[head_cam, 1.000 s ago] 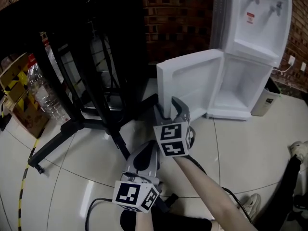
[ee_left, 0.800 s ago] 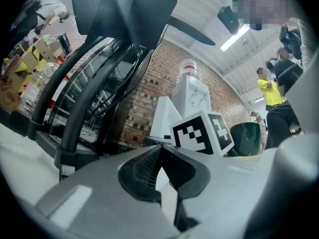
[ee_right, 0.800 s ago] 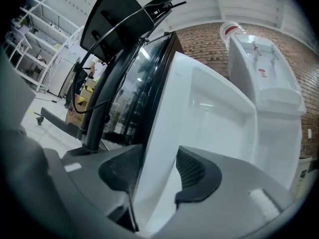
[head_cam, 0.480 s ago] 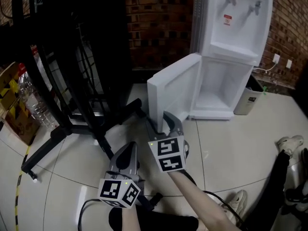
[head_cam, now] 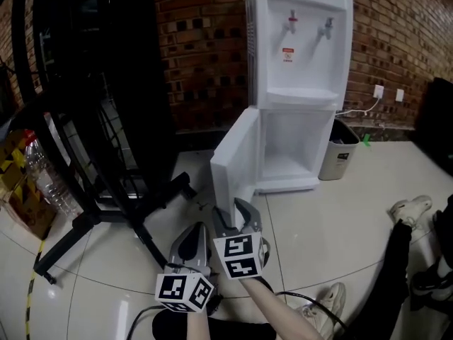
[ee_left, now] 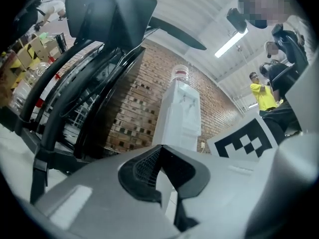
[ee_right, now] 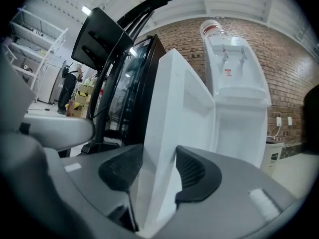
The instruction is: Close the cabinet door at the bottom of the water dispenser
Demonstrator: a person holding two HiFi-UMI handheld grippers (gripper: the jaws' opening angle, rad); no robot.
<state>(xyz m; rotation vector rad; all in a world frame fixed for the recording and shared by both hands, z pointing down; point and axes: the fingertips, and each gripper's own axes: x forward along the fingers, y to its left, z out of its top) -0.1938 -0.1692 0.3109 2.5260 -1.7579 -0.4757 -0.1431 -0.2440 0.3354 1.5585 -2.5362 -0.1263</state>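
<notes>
**Door's about halfway home, right gripper on its edge**

Compared with a second ago, the cabinet door [head_cam: 232, 163] has swung a good way in. Back then it hung wide open with its moulded inner face turned to my head cam. Now I see it nearly edge-on, sticking out roughly square to the front of the water dispenser [head_cam: 297, 48], still hinged on the left of the open bottom compartment [head_cam: 291, 147].

The head view has tipped up too. Both taps and the whole top of the dispenser are in frame now, and both grippers sit lower in the picture.

The right gripper [head_cam: 233, 218] has the door's free edge between its jaws. Its own view shows a pad against each face, and the jaws are just easing apart. The left gripper [head_cam: 192, 236] is just beside it, jaws pressed together with nothing in them.

Room stuff: glossy pale floor tiles [head_cam: 333, 239], a red brick wall [head_cam: 202, 48] behind, and a big black stand [head_cam: 106, 126] on the left. A water bottle [head_cam: 46, 179] and a taped cardboard box [head_cam: 18, 204] sit past that. There's a small grey bin [head_cam: 338, 151] tucked right of the dispenser, wall sockets [head_cam: 380, 91] with a cable, and somebody's shoe [head_cam: 409, 207] at the right.
</notes>
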